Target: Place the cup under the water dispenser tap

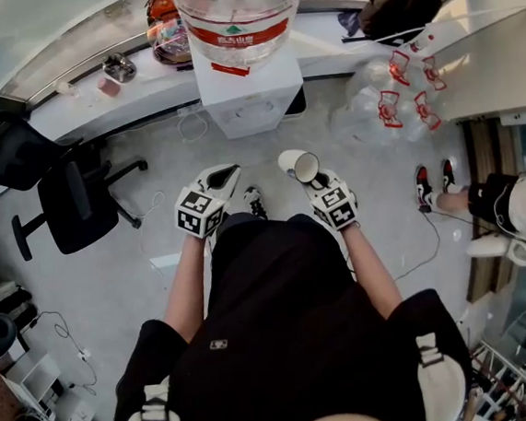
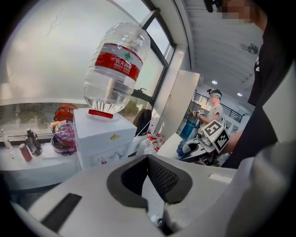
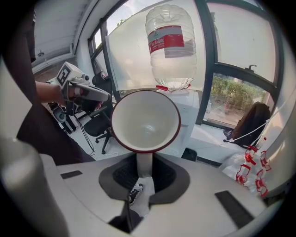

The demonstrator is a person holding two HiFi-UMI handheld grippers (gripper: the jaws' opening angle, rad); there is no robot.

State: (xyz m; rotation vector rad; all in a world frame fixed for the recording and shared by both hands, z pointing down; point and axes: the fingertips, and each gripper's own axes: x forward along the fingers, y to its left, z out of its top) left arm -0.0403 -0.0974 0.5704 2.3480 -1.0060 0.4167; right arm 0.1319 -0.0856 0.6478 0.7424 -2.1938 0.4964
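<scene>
The white water dispenser (image 1: 250,100) stands against the window ledge with a big clear bottle (image 1: 239,13) upside down on top. It also shows in the left gripper view as dispenser (image 2: 102,139) and bottle (image 2: 118,65). A white cup (image 3: 145,120) with a dark red rim is held by its handle in my right gripper (image 3: 144,164), mouth facing the camera, short of the dispenser. In the head view the cup (image 1: 298,164) sticks out ahead of the right gripper (image 1: 316,181). My left gripper (image 1: 225,174) hovers beside it with jaws together and empty (image 2: 148,159).
A black office chair (image 1: 77,200) stands at the left. Bundled bottles with red labels (image 1: 404,89) lie right of the dispenser, a dark bag (image 1: 401,7) on the ledge behind. A seated person (image 1: 522,208) is at the right. Cables trail on the floor.
</scene>
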